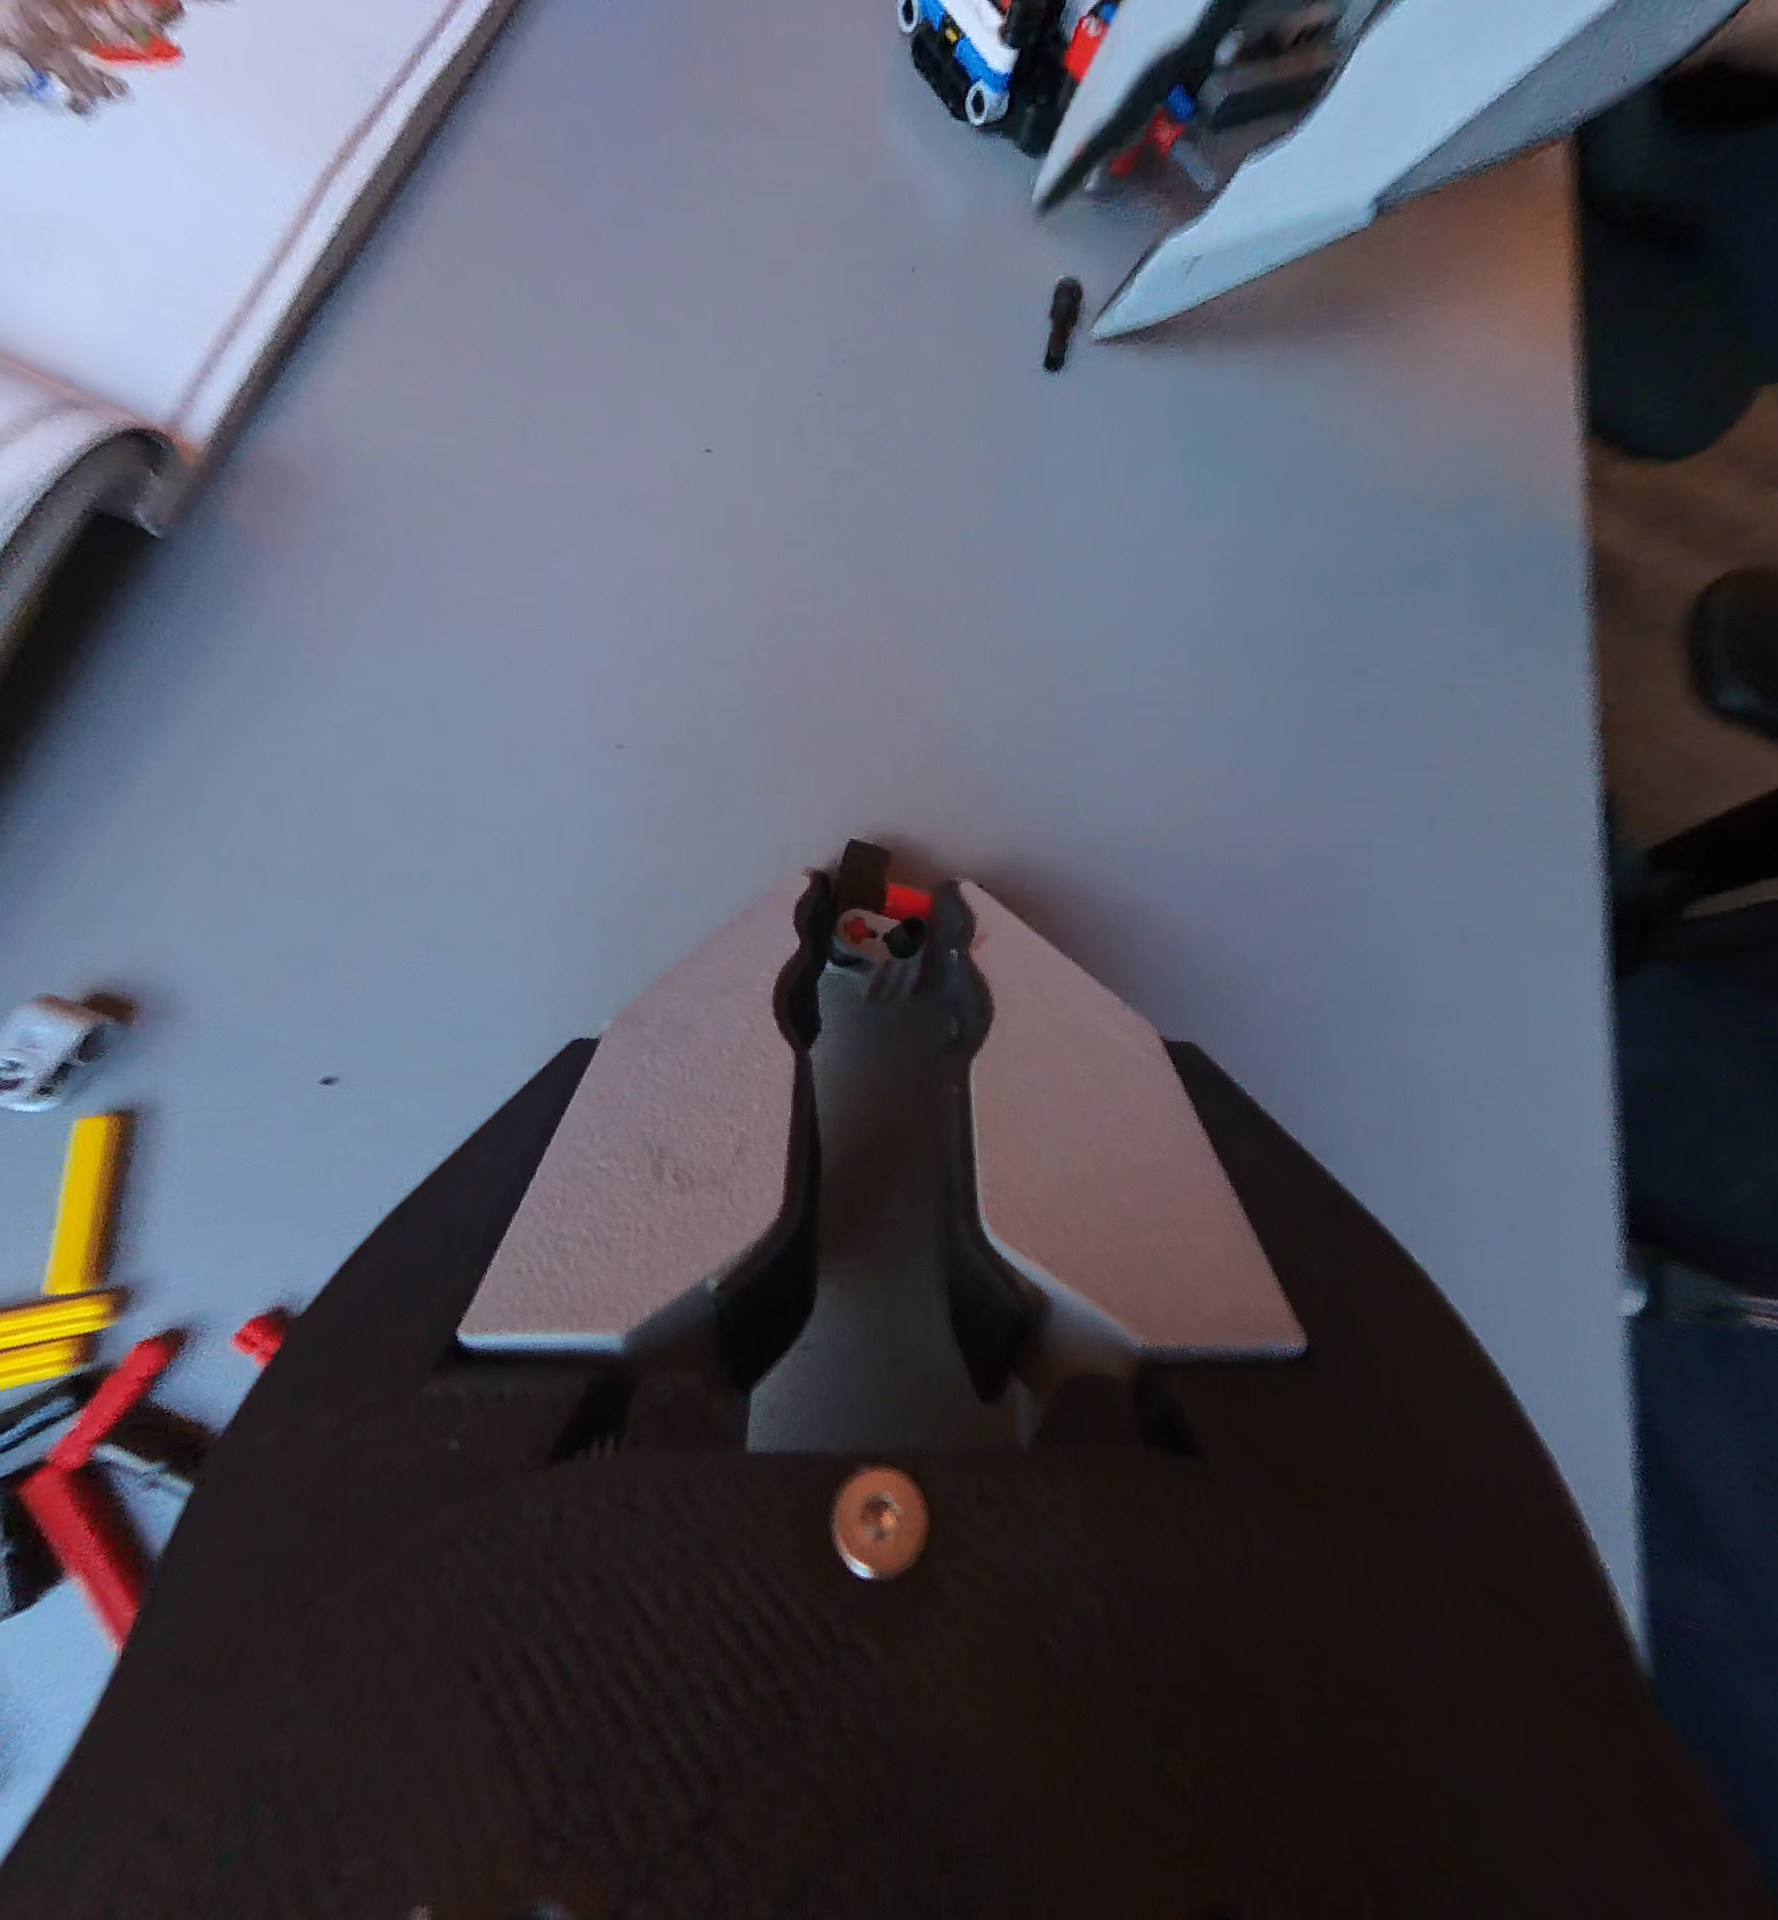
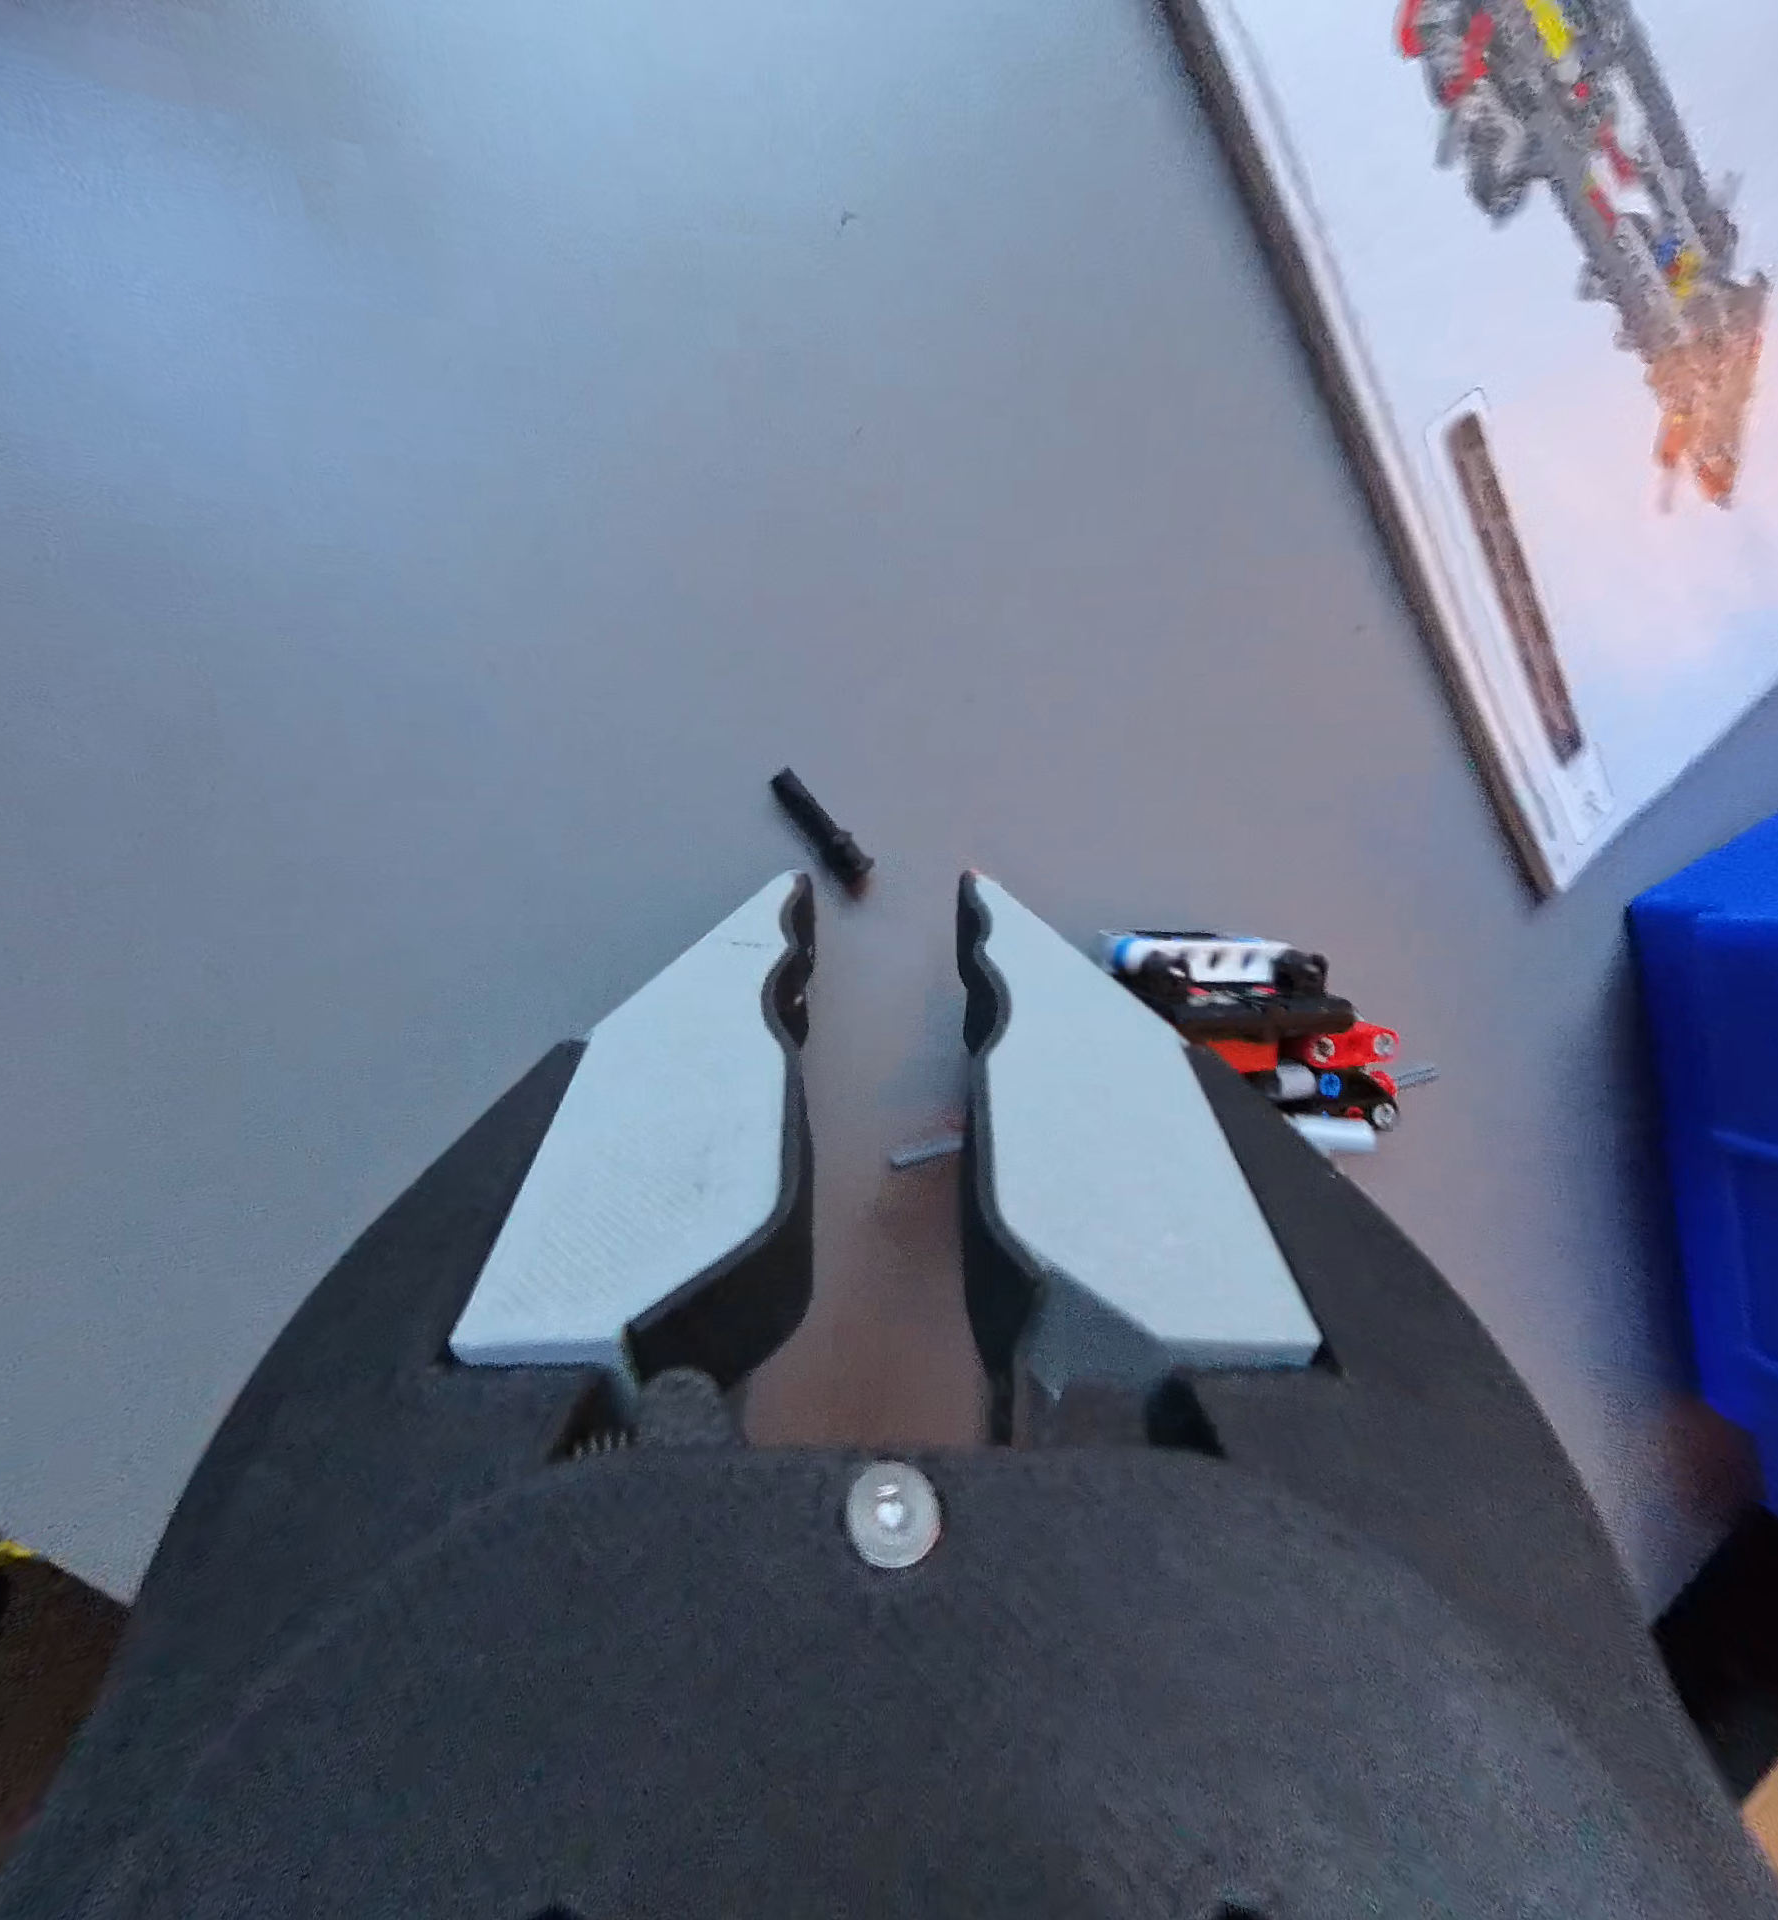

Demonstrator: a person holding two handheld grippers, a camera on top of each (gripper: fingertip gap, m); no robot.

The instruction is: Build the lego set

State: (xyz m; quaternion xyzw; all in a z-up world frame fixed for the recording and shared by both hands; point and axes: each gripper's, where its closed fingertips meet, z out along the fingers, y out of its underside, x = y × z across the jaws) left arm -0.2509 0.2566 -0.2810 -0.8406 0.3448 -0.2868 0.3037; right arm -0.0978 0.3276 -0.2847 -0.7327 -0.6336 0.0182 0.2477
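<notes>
Landmark: the black pin (image 2: pixel 820 831) lying loose on the grey table (image 1: pixel 864 571); all places below are given from it.

My left gripper (image 1: pixel 883 914): jaws narrow, closed on a small brick piece (image 1: pixel 869 920) of white, red and black, held at the very tips. Both pads look pressed on it, though the tips are blurred, so I would not swear to the right-hand contact. This gripper is well apart from the pin, on the near side of it.

My right gripper (image 2: pixel 885 883): jaws parted, nothing between the pads. The pin lies just beyond my left fingertip (image 2: pixel 797 894), its nearer end close to the gap but outside it.

Pin axis: long axis slanted, running from the tip gap away and to the left in the right wrist view. It lies flat, not upright.

Nearer gripper: the right, by far. In the left wrist view the pin (image 1: pixel 1061 322) sits just beside the right gripper's fingertip (image 1: pixel 1124 322).

Small brick model (image 2: pixel 1269 1023): black, red, white and blue, on the table beside my right finger, on the opposite side of the jaws from the pin.

Thin grey axle (image 2: pixel 921 1151): on the table under my right jaws, nearer me than the pin.

Open booklet (image 2: pixel 1591 416): far beyond the pin, to the right.

Blue bin (image 2: pixel 1758 1143): right of the brick model, well apart from the pin; its contents are not in view.

Loose beams (image 1: pixel 74 1299): yellow and red, on the table well apart from the pin, left of my left gripper.
</notes>
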